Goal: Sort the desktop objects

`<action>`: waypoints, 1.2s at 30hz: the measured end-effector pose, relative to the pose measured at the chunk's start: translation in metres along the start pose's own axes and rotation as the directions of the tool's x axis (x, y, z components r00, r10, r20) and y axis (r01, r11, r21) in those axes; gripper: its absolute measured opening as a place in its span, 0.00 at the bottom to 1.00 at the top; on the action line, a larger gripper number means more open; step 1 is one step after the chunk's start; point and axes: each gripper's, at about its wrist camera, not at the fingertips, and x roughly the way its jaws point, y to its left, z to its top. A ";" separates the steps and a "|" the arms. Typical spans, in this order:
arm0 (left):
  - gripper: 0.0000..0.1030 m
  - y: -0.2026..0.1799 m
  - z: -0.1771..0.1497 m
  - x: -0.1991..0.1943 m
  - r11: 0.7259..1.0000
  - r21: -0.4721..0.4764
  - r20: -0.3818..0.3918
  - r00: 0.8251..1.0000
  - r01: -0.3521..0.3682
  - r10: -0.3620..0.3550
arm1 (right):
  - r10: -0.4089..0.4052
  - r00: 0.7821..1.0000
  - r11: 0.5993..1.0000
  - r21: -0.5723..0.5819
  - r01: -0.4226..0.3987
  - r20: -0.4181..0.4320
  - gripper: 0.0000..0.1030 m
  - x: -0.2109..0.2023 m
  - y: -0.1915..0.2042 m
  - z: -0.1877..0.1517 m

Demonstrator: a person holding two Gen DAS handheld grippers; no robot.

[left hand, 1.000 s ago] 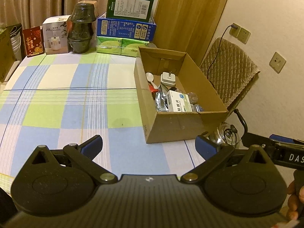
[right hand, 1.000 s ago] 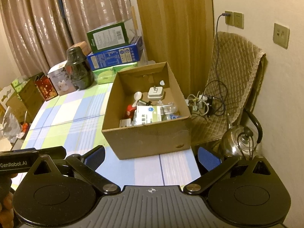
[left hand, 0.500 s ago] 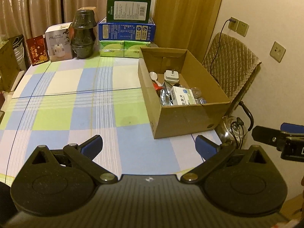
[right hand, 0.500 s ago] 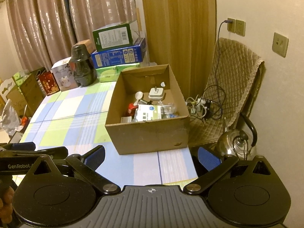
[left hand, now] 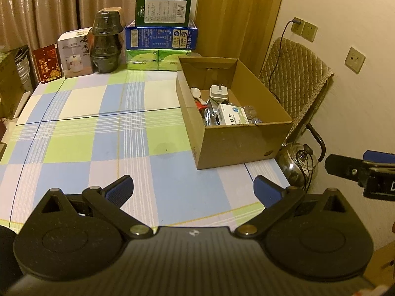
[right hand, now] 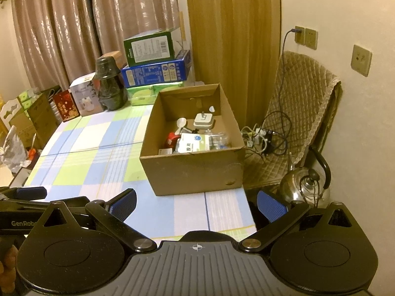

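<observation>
An open cardboard box [left hand: 244,143] [right hand: 195,170] stands at the right edge of the checked tablecloth [left hand: 98,133] [right hand: 93,153]. Inside it lie a white medicine box [left hand: 233,116] [right hand: 192,144], a white charger plug [left hand: 218,92] [right hand: 203,120], a white spoon [left hand: 196,92] [right hand: 182,124], foil packets and a red item. My left gripper [left hand: 193,190] hangs open and empty over the table's near edge, short of the box. My right gripper [right hand: 196,203] is open and empty too, over the near right corner. Each gripper shows at the edge of the other's view.
Stacked green and blue cartons [left hand: 161,27], a dark stacked pot [left hand: 106,45], a white product box [left hand: 75,53] and a red card [left hand: 48,63] line the table's far edge. A steel kettle [right hand: 305,186], a padded chair [right hand: 301,113] and tangled cables [right hand: 261,135] lie right of the table.
Both grippers have drawn back and risen away from the cardboard box, which now looks smaller and farther. Both stayed open and empty.
</observation>
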 end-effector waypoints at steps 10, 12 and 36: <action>0.99 0.006 -0.004 -0.003 1.000 -0.021 -0.010 1.000 -0.021 0.021 | 0.015 1.000 1.000 -0.006 -0.015 -0.010 0.98 0.002 0.004 -0.002; 0.99 0.006 -0.005 -0.003 0.999 -0.024 -0.009 1.000 -0.025 0.025 | 0.016 1.000 1.000 -0.007 -0.016 -0.012 0.98 0.004 0.005 -0.002; 0.99 0.011 -0.006 -0.002 0.999 -0.041 -0.026 0.999 -0.025 0.024 | 0.020 0.999 1.000 -0.016 -0.020 -0.033 0.98 0.011 0.008 -0.009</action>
